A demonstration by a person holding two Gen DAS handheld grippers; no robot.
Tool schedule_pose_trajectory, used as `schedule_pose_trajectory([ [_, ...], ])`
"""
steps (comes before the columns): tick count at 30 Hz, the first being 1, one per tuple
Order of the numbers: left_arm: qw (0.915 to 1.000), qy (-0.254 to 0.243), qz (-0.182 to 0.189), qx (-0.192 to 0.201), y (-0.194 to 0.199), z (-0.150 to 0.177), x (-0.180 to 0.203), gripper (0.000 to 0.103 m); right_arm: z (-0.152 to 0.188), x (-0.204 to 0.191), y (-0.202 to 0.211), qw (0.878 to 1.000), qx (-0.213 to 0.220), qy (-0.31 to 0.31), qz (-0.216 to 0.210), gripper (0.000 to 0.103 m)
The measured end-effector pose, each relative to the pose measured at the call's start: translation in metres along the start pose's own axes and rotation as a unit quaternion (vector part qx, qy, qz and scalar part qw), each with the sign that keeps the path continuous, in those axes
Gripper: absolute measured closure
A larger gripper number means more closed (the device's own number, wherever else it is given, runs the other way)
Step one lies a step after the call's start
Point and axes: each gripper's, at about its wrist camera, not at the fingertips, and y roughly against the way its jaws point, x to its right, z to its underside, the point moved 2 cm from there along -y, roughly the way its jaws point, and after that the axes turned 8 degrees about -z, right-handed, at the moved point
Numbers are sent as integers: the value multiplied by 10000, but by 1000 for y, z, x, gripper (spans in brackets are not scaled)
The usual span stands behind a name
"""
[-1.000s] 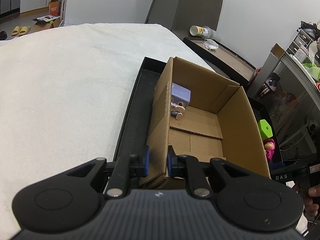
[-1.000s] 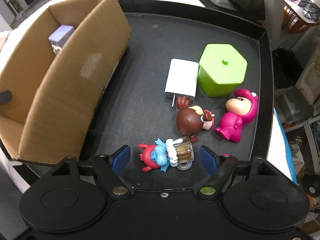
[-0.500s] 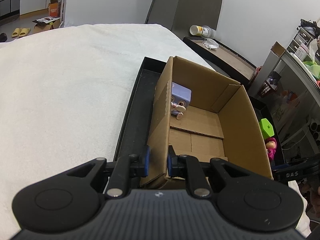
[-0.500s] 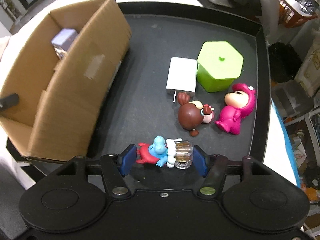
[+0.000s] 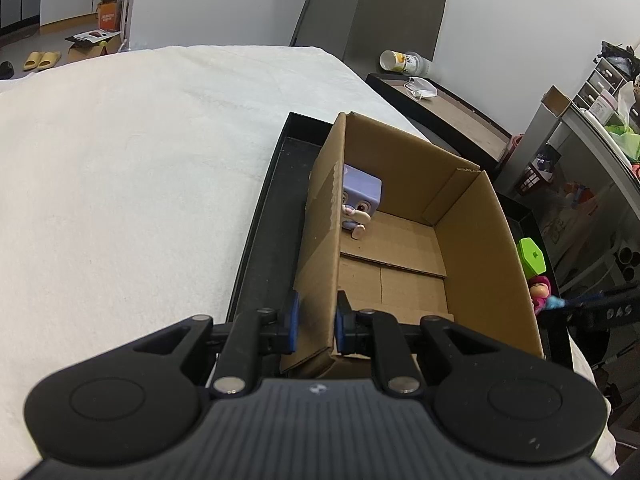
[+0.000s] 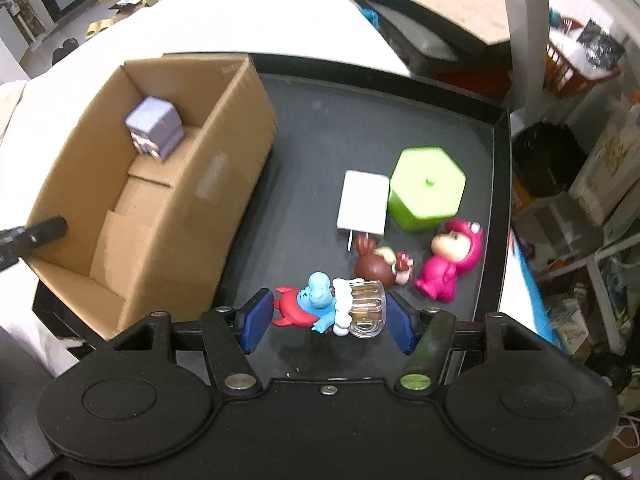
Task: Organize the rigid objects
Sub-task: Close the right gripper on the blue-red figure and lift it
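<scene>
The right gripper [image 6: 326,316] is pointed steeply down, clamped on a red-and-blue figurine [image 6: 316,306] lying sideways, while the box [image 5: 320,240] wall is pinched by the left gripper [image 5: 316,322].

walls: white wall [image 5: 208,0], grey panel [image 5: 372,8] far.
floor: yellow slippers [image 5: 40,60] far left.
furniture: white-covered table [image 5: 140,160]; dark side table [image 5: 444,108], drawer unit [image 5: 604,80] right.
</scene>
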Motion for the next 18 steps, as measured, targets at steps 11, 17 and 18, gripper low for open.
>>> schedule_pose_trajectory([
  [11, 10000, -6, -1, 1, 1, 0, 1, 87, -23, -16, 20, 9996, 197, 197, 25, 43],
  [17, 10000, 5, 2, -10, 0, -1, 1, 87, -33, -25, 25, 9992, 255, 309, 35, 43],
  [18, 10000, -1, 0, -7, 0, -1, 2, 87, -34, -27, 26, 9991, 269, 337, 31, 43],
])
